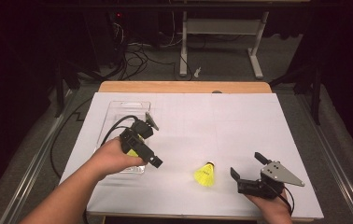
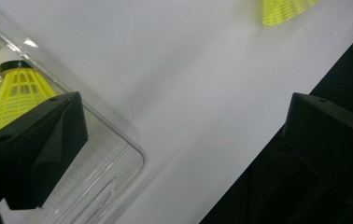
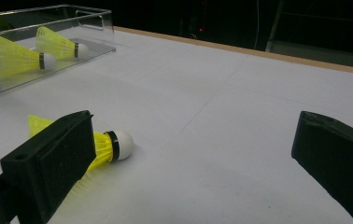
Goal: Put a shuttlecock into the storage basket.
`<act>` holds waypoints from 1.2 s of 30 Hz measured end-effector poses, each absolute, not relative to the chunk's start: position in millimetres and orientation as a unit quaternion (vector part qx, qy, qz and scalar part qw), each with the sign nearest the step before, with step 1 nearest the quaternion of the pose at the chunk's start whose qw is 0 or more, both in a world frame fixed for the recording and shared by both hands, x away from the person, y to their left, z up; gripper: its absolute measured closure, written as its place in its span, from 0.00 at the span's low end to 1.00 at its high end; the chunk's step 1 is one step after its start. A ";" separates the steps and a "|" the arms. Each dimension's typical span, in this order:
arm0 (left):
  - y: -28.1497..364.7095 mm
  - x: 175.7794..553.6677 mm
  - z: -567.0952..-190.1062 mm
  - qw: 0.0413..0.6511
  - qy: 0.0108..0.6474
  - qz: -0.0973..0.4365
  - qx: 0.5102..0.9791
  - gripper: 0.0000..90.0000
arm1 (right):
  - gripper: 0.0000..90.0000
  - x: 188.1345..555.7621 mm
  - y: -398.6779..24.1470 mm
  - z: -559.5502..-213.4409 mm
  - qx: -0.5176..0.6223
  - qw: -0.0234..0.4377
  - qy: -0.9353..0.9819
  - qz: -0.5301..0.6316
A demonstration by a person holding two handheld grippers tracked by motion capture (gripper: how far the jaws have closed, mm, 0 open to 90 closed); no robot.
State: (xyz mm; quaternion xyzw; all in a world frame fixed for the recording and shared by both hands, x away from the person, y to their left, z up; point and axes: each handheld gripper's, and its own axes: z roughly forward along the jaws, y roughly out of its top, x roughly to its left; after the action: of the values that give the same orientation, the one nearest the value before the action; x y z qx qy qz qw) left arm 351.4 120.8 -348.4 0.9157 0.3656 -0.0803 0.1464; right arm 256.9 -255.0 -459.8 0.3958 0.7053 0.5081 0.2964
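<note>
From the high view, a yellow shuttlecock (image 1: 205, 174) lies on the white counter (image 1: 212, 121), between the left tongs (image 1: 152, 156) over the clear tray (image 1: 118, 109) and the right tongs (image 1: 247, 166), both spread and empty.

The left gripper view shows another shuttlecock (image 2: 18, 93) inside the tray, with a mesh skirt and white cork.

In the right gripper view, the loose shuttlecock (image 3: 111, 144) lies on its side, its white cork tip ringed by a black band.

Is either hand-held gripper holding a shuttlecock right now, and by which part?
Neither. The left hand-held gripper is open over the clear tray, gripping nothing. The right hand-held gripper is open too, and the loose shuttlecock lies on the table.
</note>
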 end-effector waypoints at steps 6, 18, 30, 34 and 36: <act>110.1 347.7 -345.4 0.148 0.354 -0.081 0.920 0.01 | 0.00 256.7 -255.6 -459.0 0.395 0.296 0.704 0.510; 83.6 341.5 -348.8 0.149 0.329 -0.089 0.928 0.01 | 0.00 256.7 -255.4 -458.5 0.394 0.296 0.703 0.512; 67.9 339.8 -354.8 0.151 0.314 -0.097 0.932 0.02 | 0.00 256.0 -255.2 -457.7 0.391 0.297 0.703 0.514; 66.9 339.7 -356.8 0.155 0.315 -0.097 0.931 0.03 | 0.00 256.3 -255.0 -457.9 0.391 0.297 0.703 0.514; 65.5 339.5 -358.1 0.158 0.314 -0.098 0.931 0.03 | 0.00 256.3 -255.1 -457.8 0.391 0.297 0.704 0.514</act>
State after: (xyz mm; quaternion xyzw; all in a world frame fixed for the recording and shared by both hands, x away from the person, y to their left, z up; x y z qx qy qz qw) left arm 339.5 65.5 -358.1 0.9310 0.3141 -0.0984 0.1579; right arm 256.3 -255.1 -457.8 0.3907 0.7037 0.5138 0.2971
